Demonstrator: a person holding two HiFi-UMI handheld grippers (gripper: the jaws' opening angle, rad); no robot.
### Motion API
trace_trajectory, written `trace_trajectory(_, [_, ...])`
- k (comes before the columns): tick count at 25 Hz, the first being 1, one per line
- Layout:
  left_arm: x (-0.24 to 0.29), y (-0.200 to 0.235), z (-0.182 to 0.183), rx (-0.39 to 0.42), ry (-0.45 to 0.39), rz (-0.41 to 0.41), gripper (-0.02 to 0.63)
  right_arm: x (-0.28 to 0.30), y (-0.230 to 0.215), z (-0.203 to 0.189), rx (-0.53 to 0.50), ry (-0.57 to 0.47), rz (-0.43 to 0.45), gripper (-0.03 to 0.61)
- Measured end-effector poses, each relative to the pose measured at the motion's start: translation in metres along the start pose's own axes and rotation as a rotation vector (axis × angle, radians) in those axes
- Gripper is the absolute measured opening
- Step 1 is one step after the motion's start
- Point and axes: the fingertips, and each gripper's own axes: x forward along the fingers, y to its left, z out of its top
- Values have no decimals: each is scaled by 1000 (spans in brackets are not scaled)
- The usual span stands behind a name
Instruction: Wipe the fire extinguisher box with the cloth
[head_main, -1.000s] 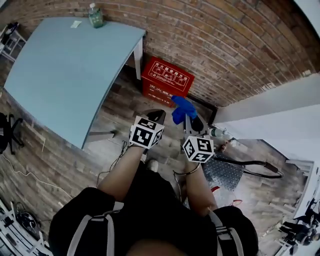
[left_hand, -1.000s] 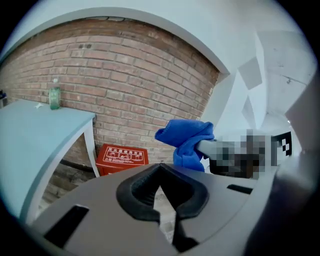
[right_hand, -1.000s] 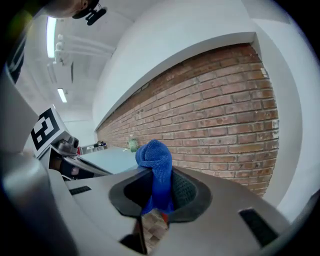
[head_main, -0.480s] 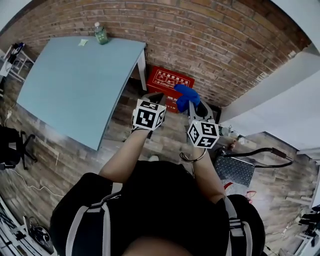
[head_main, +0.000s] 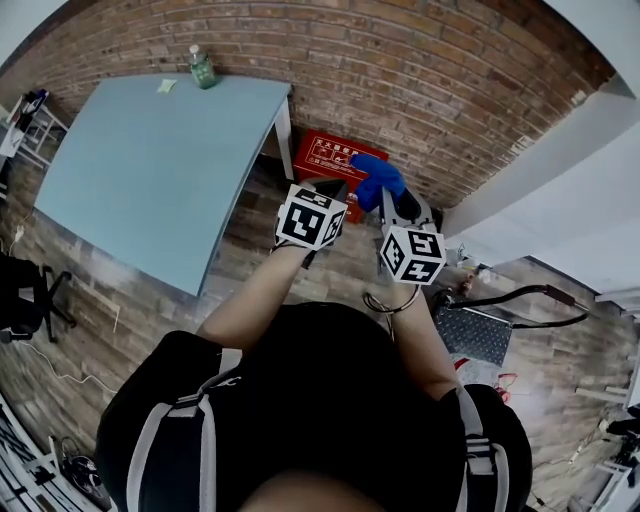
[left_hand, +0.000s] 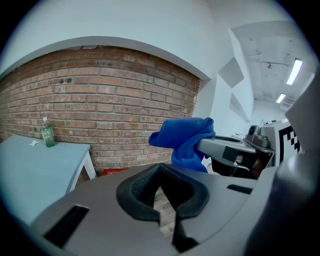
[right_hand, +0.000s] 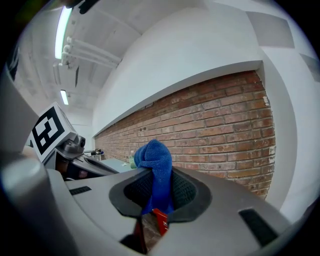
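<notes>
Raised nearer the red box, right gripper pinches the bunched blue cloth; left gripper closed, empty.

- Fire extinguisher box: red, white print on its top, on the floor against the brick wall, partly hidden.
- Cloth: blue, bunched, pinched between the right gripper's jaws.

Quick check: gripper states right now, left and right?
Left gripper: closed, nothing between the jaws.
Right gripper: closed on the blue cloth.
</notes>
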Motion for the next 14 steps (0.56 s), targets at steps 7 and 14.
trace_trajectory(7, [7, -12, 3, 30, 8, -31, 8, -8, -5, -3, 16, 5, -22, 83])
trace_trajectory(14, [12, -23, 5, 15, 14, -67, 8, -10, -17, -25, 104, 57, -42, 83])
